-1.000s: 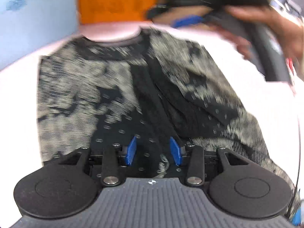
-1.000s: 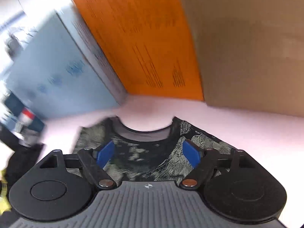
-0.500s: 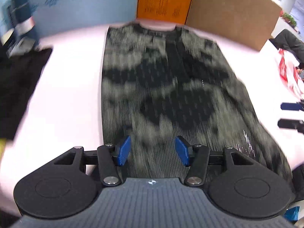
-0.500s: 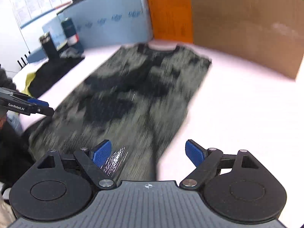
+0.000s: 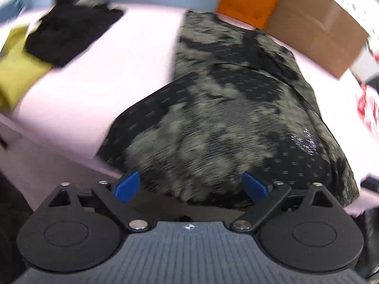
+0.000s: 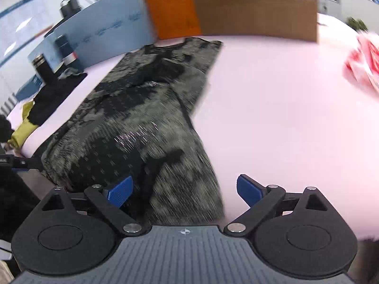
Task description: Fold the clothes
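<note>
While both claws hang spread apart at the near hem, the patterned shirt [image 6: 142, 123] lies lengthwise on the pink table [image 6: 272, 118] — left gripper [image 5: 190, 187] and right gripper [image 6: 184, 190] should pinch matching hem corners evenly. Motion blur hides the hem's exact edge.

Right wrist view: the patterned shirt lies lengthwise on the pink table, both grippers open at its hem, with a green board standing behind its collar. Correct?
Not quite. The board behind the collar of the shirt is orange, as the right wrist view shows. The rest holds.
</note>
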`<action>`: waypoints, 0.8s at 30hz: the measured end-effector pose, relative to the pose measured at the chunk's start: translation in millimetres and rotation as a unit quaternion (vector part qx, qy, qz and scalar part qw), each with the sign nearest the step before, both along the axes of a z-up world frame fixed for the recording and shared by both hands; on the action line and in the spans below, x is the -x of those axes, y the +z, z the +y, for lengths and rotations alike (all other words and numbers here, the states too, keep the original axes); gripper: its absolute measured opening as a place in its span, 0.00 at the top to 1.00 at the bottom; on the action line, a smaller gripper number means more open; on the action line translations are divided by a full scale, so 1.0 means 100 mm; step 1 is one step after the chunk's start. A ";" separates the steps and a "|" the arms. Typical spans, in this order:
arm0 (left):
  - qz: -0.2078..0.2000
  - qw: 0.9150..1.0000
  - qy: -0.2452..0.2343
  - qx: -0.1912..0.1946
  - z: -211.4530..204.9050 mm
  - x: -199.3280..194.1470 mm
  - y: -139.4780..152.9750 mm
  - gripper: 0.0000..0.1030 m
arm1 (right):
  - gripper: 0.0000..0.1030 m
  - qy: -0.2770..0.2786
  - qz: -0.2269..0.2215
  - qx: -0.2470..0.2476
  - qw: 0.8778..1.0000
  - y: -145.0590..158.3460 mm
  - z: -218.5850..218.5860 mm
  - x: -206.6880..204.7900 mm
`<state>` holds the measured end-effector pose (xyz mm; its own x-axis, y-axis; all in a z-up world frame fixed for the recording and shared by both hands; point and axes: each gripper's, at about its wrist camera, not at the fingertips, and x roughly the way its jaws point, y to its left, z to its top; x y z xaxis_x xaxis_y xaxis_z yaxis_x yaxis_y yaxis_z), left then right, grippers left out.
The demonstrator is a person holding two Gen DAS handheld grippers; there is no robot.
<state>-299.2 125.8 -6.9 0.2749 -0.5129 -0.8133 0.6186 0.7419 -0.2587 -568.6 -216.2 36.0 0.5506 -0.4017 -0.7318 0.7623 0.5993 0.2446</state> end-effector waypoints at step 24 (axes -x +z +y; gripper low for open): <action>0.139 0.948 0.169 0.233 0.71 -0.78 -0.64 0.52 | 0.47 -0.095 -0.143 -0.079 0.982 -0.24 -0.07 0.47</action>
